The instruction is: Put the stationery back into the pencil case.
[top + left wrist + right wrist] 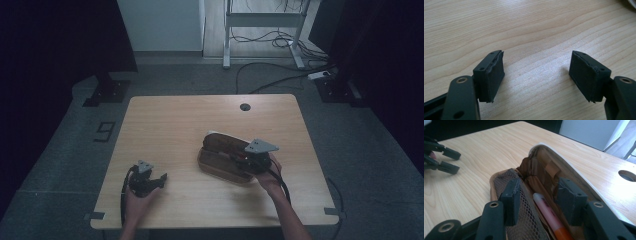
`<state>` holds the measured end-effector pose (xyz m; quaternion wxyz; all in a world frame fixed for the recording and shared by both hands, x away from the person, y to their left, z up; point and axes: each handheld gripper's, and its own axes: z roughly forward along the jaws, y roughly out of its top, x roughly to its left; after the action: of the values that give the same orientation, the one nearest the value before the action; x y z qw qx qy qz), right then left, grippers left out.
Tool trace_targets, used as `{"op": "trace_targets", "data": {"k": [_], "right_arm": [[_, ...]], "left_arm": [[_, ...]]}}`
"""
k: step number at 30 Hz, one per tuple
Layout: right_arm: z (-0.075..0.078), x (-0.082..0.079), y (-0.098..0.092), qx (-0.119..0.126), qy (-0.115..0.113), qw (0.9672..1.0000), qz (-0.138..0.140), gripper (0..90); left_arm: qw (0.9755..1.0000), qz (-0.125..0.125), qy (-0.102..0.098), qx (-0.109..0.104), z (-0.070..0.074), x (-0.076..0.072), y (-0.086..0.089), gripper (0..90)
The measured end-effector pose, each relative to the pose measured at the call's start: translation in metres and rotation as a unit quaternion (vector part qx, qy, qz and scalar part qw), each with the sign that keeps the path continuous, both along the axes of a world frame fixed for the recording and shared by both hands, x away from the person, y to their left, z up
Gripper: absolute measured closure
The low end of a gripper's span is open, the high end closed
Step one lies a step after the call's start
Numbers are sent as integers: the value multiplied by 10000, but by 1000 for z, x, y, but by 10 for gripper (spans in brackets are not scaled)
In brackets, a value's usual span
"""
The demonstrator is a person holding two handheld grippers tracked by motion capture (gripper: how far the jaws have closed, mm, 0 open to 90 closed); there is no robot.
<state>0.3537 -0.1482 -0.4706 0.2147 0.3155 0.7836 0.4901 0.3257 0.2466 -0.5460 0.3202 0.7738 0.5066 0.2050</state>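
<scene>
A brown pencil case [222, 159] lies open in the middle right of the wooden table [170, 125]. In the right gripper view its brown lining [541, 171] and mesh pocket [529, 220] show, with a pink and orange pen [549, 216] lying inside. My right gripper [540, 198] is open, its jaws standing over the case on either side of the pen, apart from it. My left gripper [537, 75] is open over bare wood at the table's front left [157, 181], holding nothing.
A round cable hole [244, 107] sits near the table's far edge. Beyond the table are a desk frame [262, 25] and cables on the grey floor. The left gripper [446, 160] also lies far left in the right gripper view.
</scene>
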Motion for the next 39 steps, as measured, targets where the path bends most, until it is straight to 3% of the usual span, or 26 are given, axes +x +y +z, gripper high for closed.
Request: {"op": "trace_targets", "data": {"k": [7, 13, 19, 25, 32, 39], "right_arm": [[2, -5, -6, 196, 23, 9998, -87, 452], [-1, -8, -14, 213, 119, 9996, -173, 417], [-2, -15, -36, 388, 135, 9984, -389, 393], [-5, -20, -52, 397, 148, 9979, -494, 364], [-13, -21, -77, 460, 242, 9956, -776, 340], [-32, -23, -106, 401, 445, 9906, -1231, 330]], "left_arm": [[10000, 0, -2, 1, 0, -1, 0, 276], [10000, 1, -2, 0, 0, -1, 0, 276], [10000, 0, -1, 1, 0, -1, 0, 276], [10000, 2, 0, 0, 0, -1, 0, 276], [10000, 3, -3, -1, 0, -1, 0, 276], [10000, 0, 0, 0, 0, -1, 0, 276]]}}
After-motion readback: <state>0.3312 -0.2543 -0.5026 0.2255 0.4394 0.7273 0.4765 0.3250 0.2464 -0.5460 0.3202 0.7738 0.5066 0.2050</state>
